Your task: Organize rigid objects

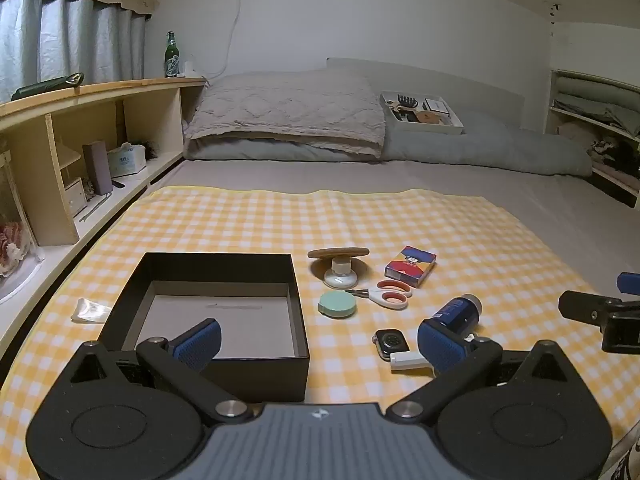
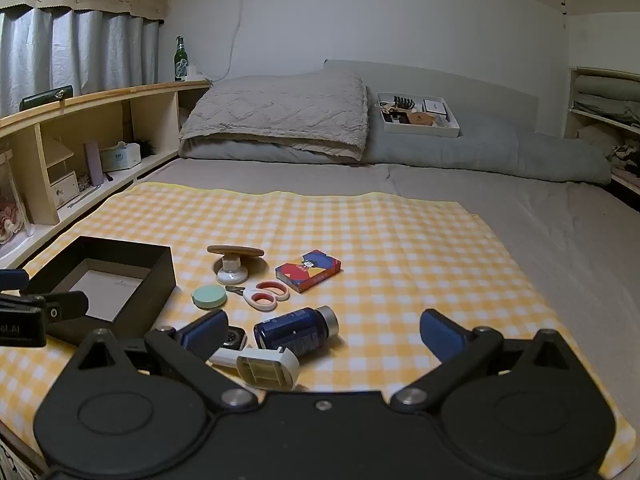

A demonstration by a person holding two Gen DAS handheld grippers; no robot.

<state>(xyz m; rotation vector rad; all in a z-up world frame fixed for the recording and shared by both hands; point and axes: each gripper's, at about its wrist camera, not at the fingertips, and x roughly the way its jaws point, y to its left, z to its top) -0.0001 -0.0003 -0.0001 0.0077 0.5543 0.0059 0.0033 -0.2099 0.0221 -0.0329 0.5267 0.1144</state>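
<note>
Clutter sits in a loose group on the yellow checked cloth (image 2: 360,232) spread over the bed, just right of an empty black box (image 1: 208,304) near the cloth's front-left corner. Both tools are open and hold nothing: the left tool (image 1: 320,344) hovers at the box's near-right corner, the right tool (image 2: 320,336) low over the cloth's front edge. Nearest the right tool lie a blue bottle (image 2: 296,330) on its side, a white plastic piece (image 2: 264,364) and a smartwatch (image 2: 234,338), partly hidden by a finger. Farther back are scissors (image 2: 266,294), a green round case (image 2: 209,296), a card pack (image 2: 308,276) and a wood-topped stand (image 2: 234,264).

Judged from this, nothing is boxed yet. Take the bottle first: close across its body, not along it, since it may roll. Keep the left tool clear of the box opening.
</note>
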